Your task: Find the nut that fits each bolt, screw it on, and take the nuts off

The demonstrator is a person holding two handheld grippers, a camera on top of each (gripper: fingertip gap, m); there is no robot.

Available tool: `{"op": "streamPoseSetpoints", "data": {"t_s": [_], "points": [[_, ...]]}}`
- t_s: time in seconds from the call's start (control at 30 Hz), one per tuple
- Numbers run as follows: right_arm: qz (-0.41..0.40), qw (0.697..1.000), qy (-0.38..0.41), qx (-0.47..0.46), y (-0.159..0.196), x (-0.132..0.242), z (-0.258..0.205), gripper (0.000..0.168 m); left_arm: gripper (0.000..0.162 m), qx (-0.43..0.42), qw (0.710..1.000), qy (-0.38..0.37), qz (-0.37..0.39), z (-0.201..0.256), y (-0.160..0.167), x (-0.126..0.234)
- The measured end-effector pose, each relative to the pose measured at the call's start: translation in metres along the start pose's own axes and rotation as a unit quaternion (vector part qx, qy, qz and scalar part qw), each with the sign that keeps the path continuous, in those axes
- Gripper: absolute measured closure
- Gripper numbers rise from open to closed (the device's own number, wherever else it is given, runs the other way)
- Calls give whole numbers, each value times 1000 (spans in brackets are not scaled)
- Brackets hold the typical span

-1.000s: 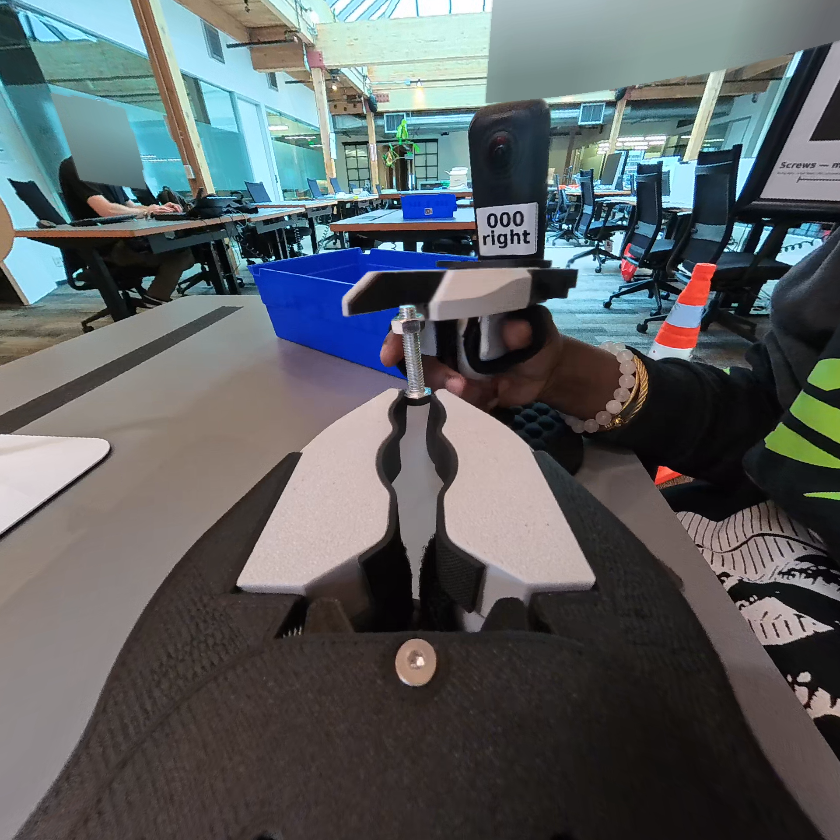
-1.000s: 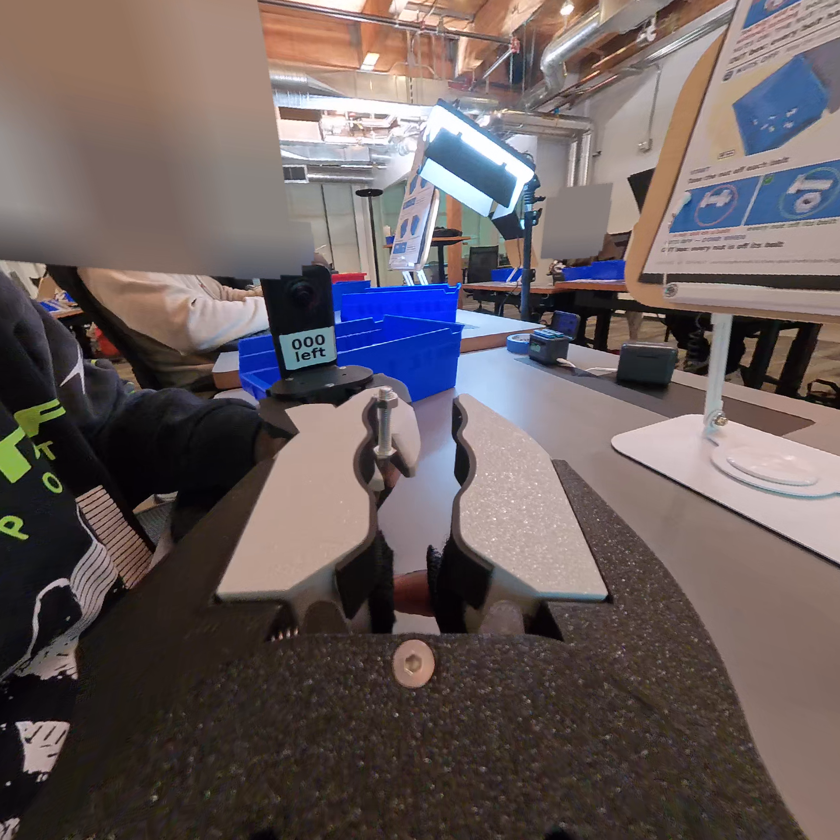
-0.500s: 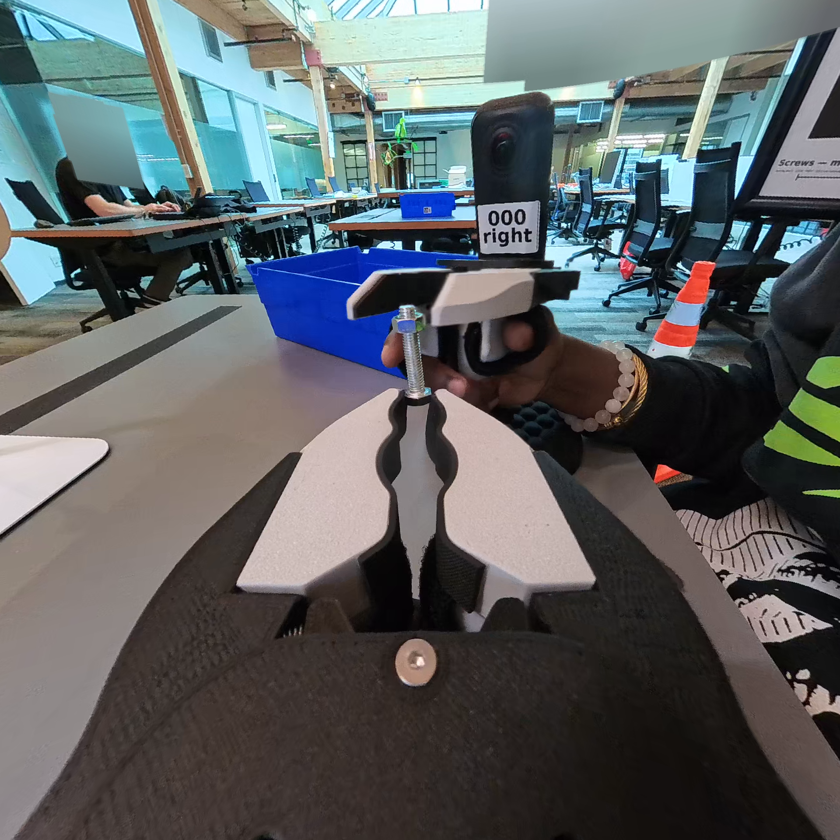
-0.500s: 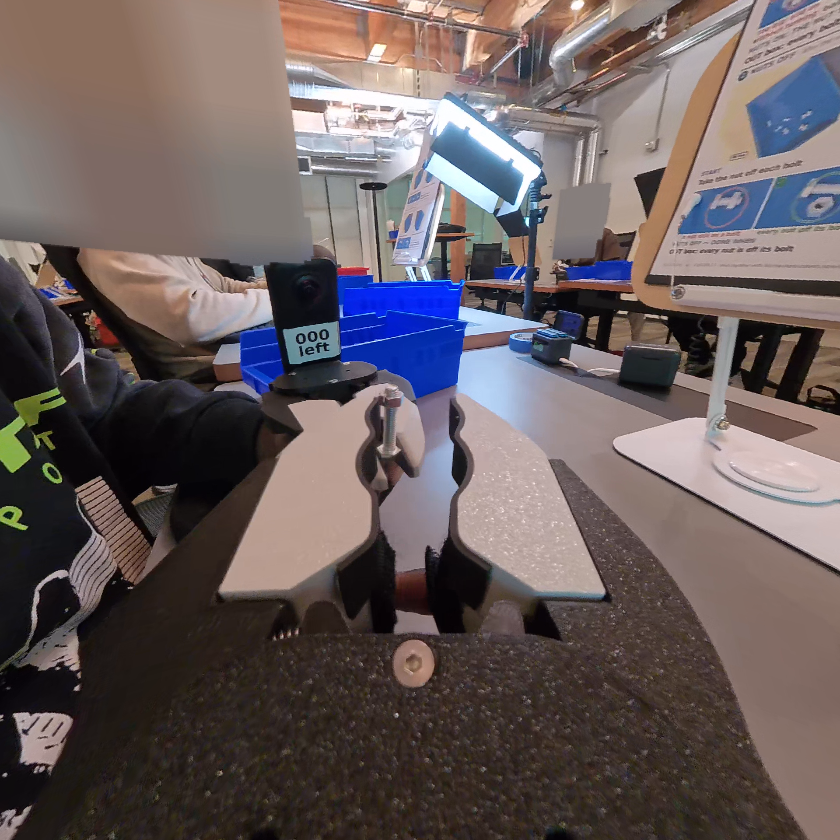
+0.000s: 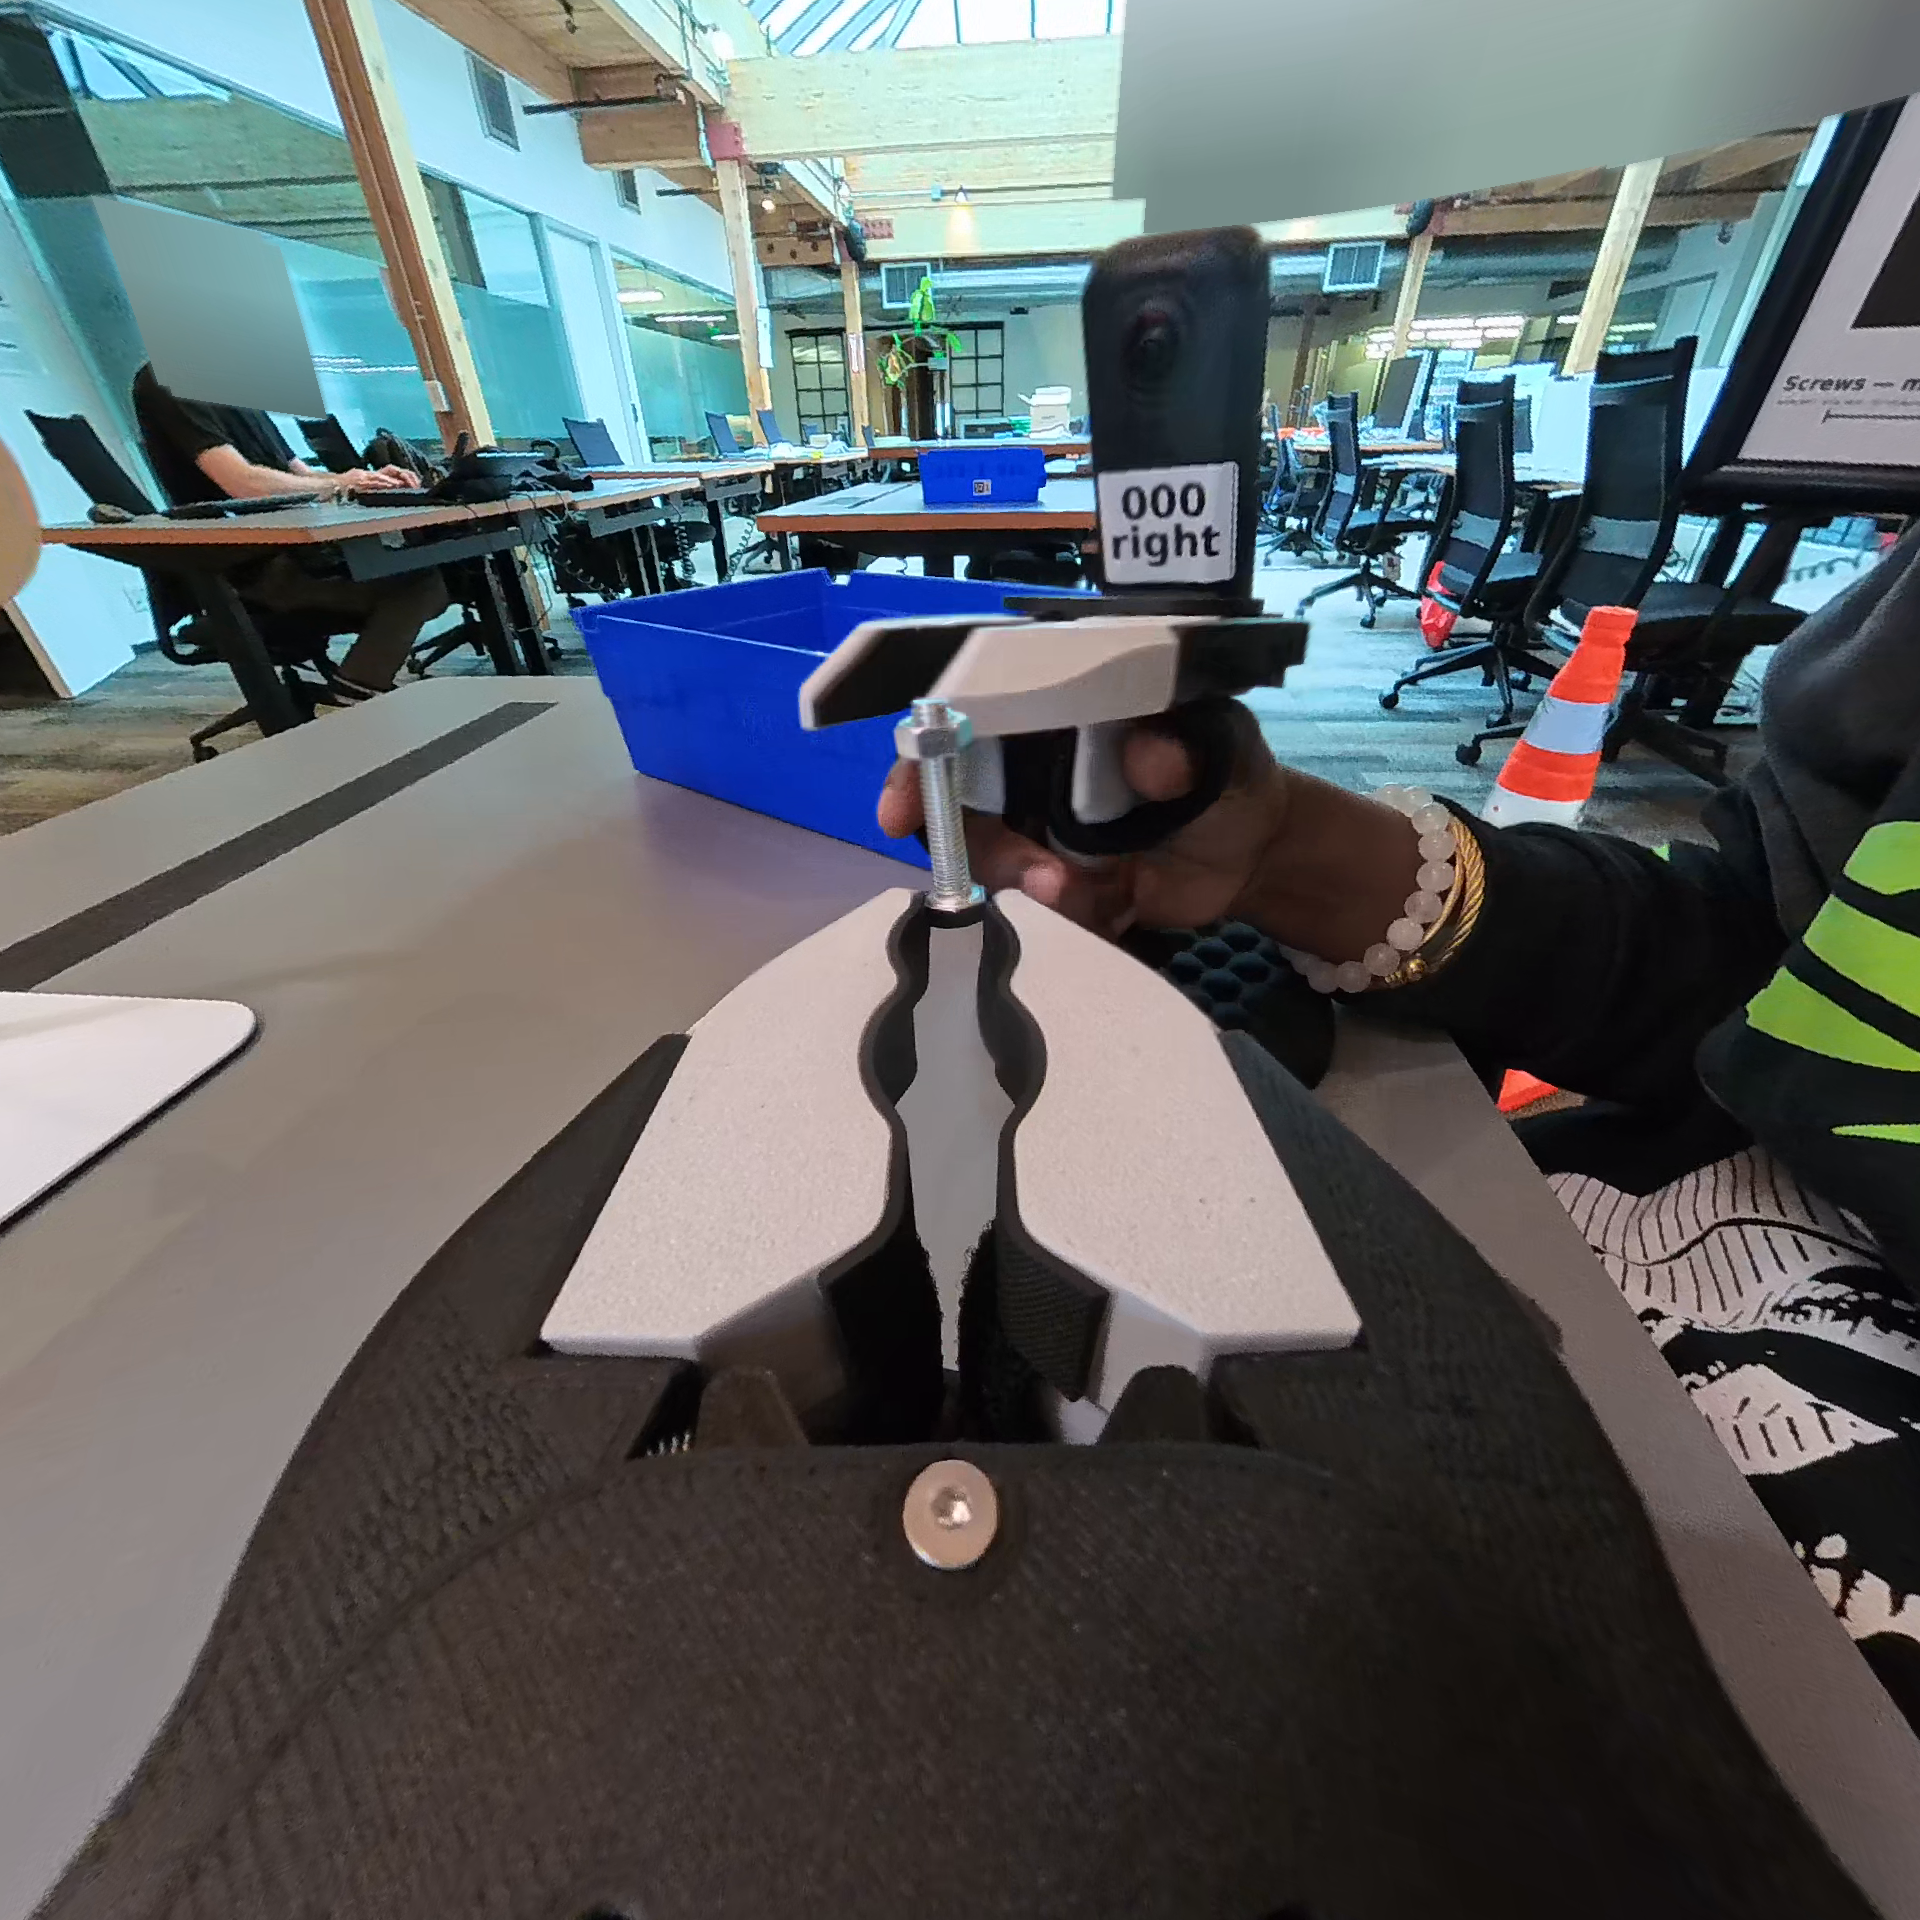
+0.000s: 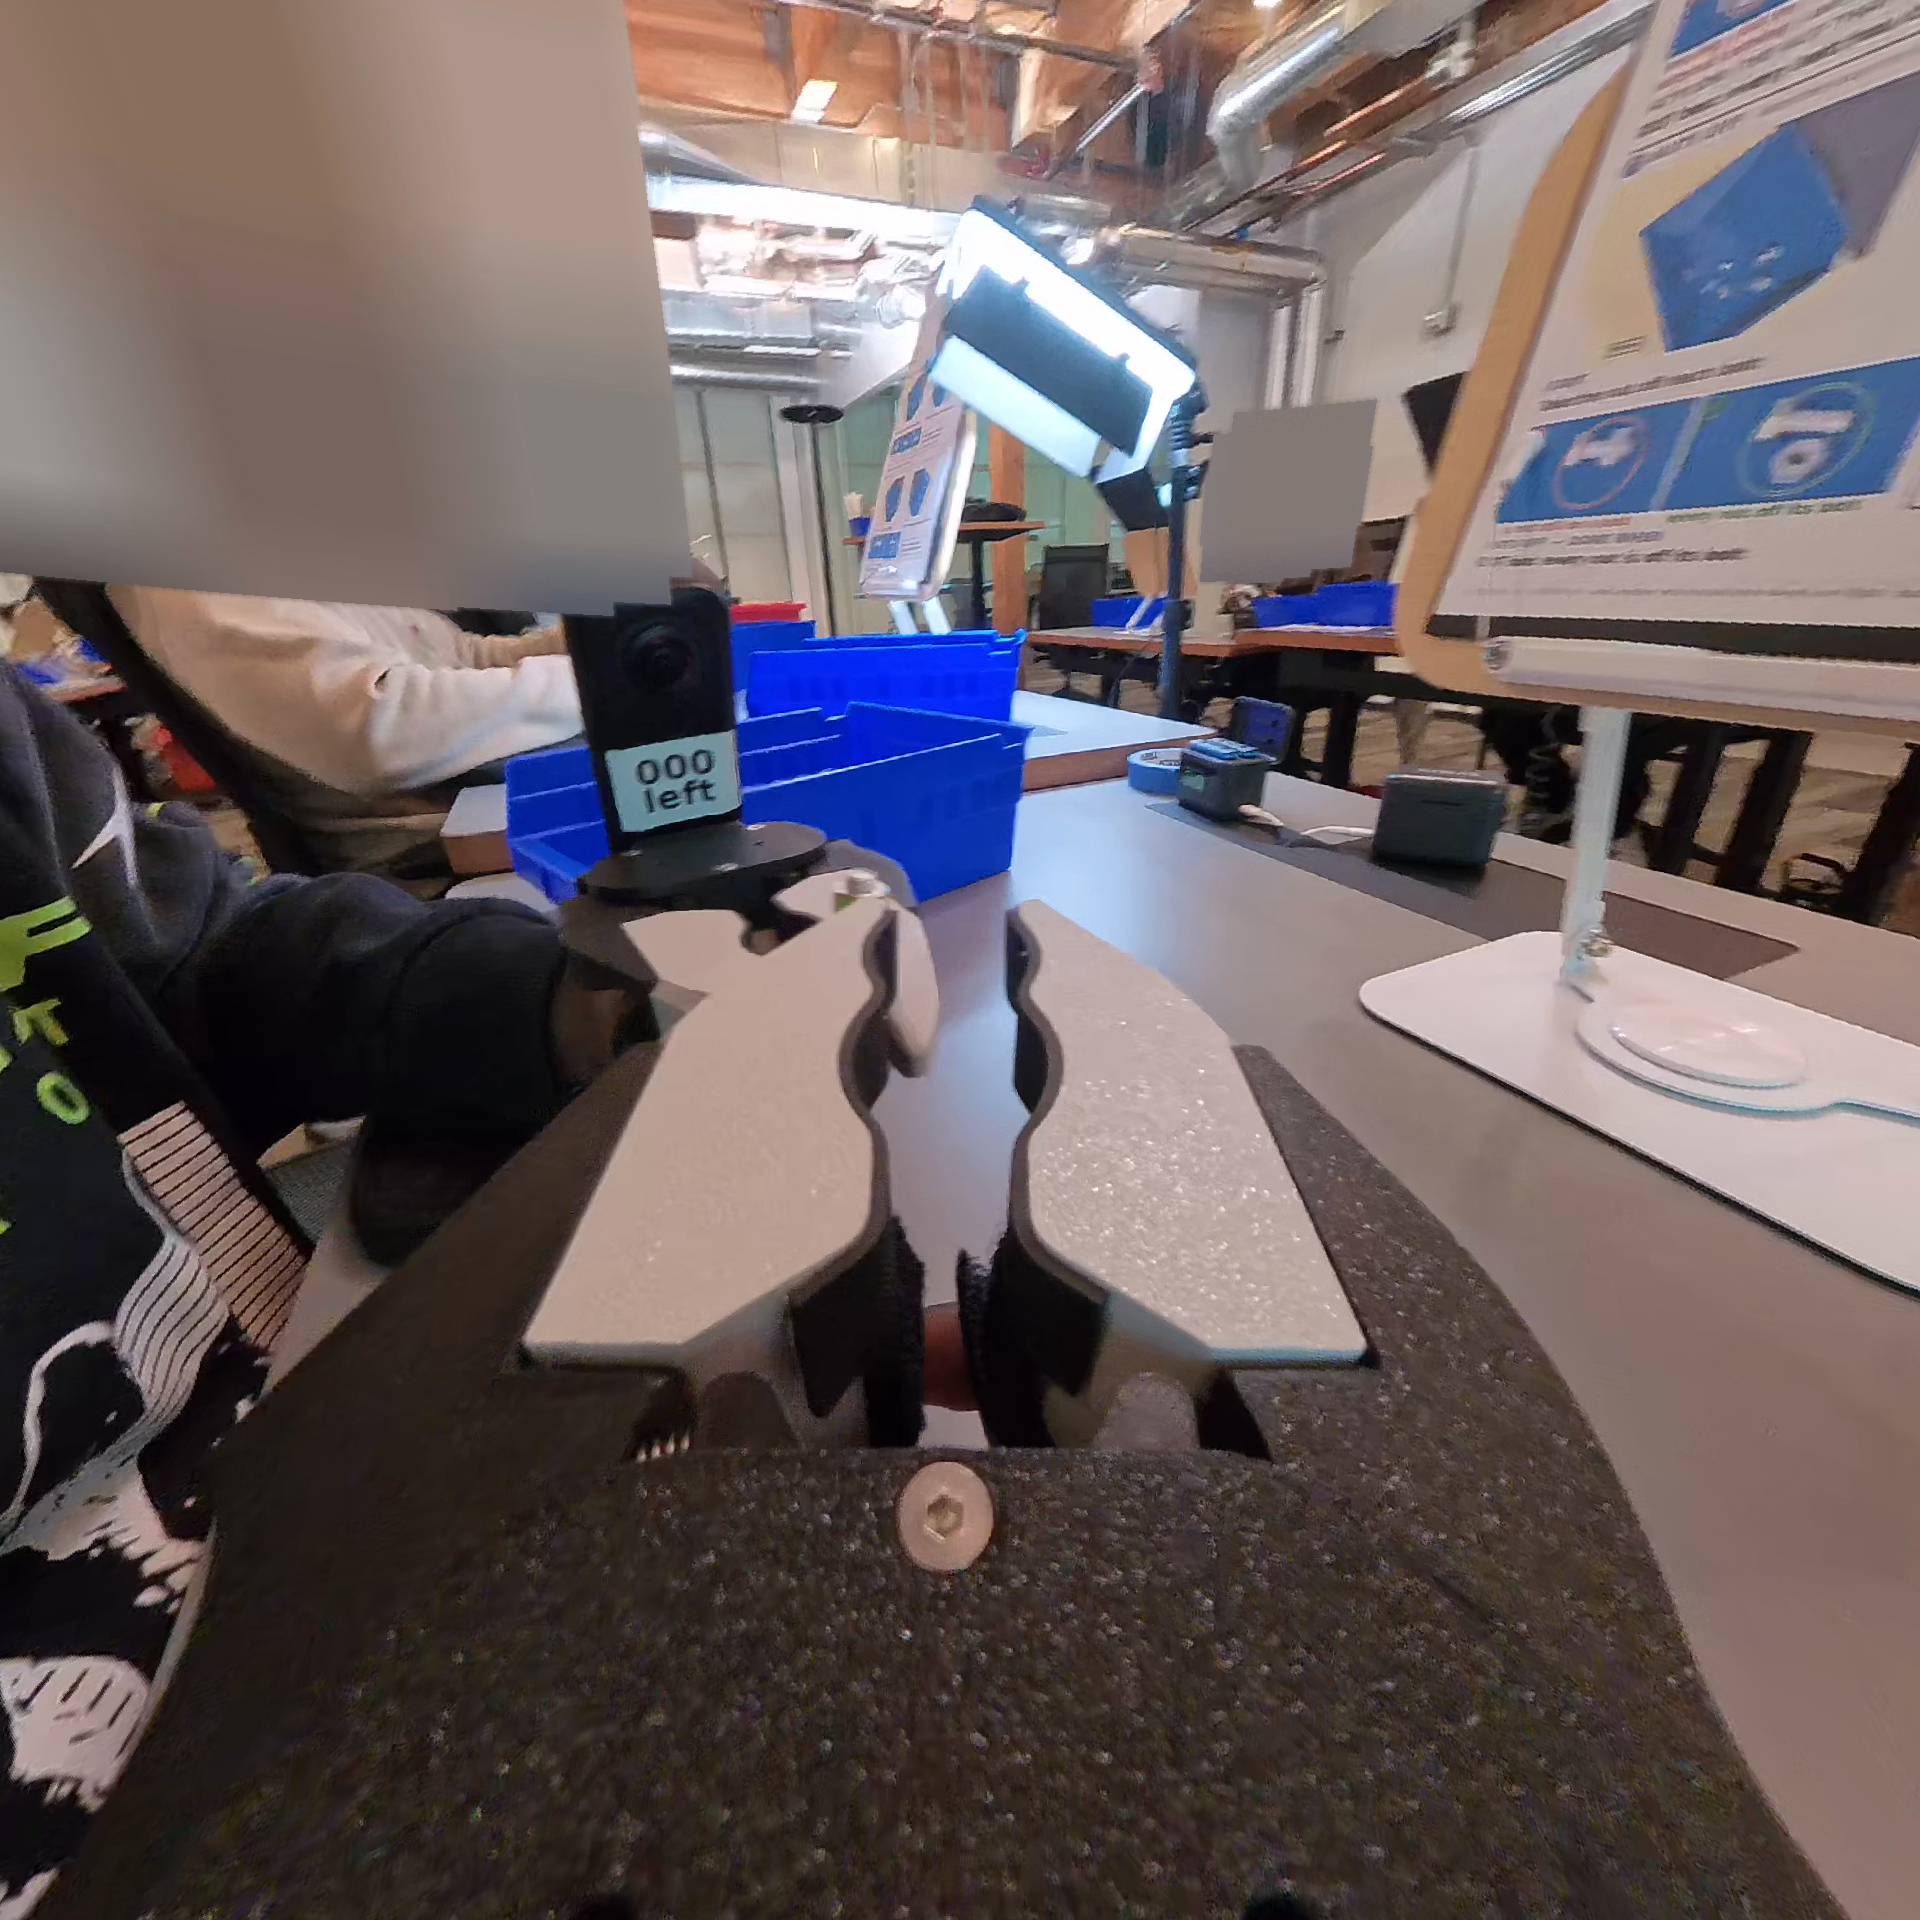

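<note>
Left wrist view: bolt (image 5: 943, 821) upright at left gripper (image 5: 956, 914) tip

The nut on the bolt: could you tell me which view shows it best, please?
The left wrist view: the nut sits unobstructed near the top of the upright bolt. In the right wrist view, only the bolt's tip peeks above a finger; the nut is hidden.

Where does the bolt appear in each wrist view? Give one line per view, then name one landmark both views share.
Left wrist view: the bolt stands upright at centre, its base clamped in the left tongs, a nut near its top.
Right wrist view: only the bolt's top peeks above this view's own near finger, left of centre.
Shared landmark: the blue bin.
</note>
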State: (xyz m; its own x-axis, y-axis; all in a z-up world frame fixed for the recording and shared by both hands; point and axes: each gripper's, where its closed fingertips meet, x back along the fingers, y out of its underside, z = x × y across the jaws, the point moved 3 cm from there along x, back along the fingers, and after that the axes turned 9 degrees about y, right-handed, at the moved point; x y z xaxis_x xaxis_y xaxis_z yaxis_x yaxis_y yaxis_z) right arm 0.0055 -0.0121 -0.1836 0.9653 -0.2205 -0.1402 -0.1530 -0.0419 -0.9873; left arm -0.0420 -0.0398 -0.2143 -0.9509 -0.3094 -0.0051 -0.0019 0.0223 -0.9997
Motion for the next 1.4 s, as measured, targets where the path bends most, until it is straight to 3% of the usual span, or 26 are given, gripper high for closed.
{"op": "streamPoseSetpoints", "data": {"t_s": [0.13, 0.3, 0.53, 0.63, 0.7, 0.9, 1.0, 1.13, 1.2, 1.27, 1.4], "points": [[10, 1000, -4, -11, -3, 2, 1, 156, 152, 0, 1000, -1, 3, 0, -1, 1], [1, 1000, -24, -2, 0, -2, -7, 133, 152, -3, 1000, 0, -2, 1, 0, 0], [-5, 1000, -14, 4, 2, -4, -6, 131, 152, -4, 1000, 3, -6, 2, 2, -2], [-2, 1000, 6, 2, 0, 0, 2, 152, 152, 0, 1000, 0, 1, 0, 0, 0], [5, 1000, 4, -6, -2, 3, 3, 154, 152, -1, 1000, -2, 1, 0, 0, 1], [5, 1000, -23, -4, -1, -2, -7, 130, 152, -2, 1000, -1, -3, 1, 1, 0], [0, 1000, -19, 4, 1, -4, -8, 126, 152, -3, 1000, 0, -8, 1, 2, -1], [-5, 1000, -8, 5, 2, -4, -5, 129, 152, -4, 1000, 2, -9, 2, 2, -2], [2, 1000, 4, 5, -1, -1, 0, 145, 152, 1, 1000, 0, 0, 1, 0, 0], [14, 1000, 9, -3, -4, 3, 4, 151, 152, 2, 1000, -1, 6, 0, -1, 1], [19, 1000, -13, -6, -5, 2, -3, 141, 152, 0, 1000, 1, 1, 1, 0, 0]]}}
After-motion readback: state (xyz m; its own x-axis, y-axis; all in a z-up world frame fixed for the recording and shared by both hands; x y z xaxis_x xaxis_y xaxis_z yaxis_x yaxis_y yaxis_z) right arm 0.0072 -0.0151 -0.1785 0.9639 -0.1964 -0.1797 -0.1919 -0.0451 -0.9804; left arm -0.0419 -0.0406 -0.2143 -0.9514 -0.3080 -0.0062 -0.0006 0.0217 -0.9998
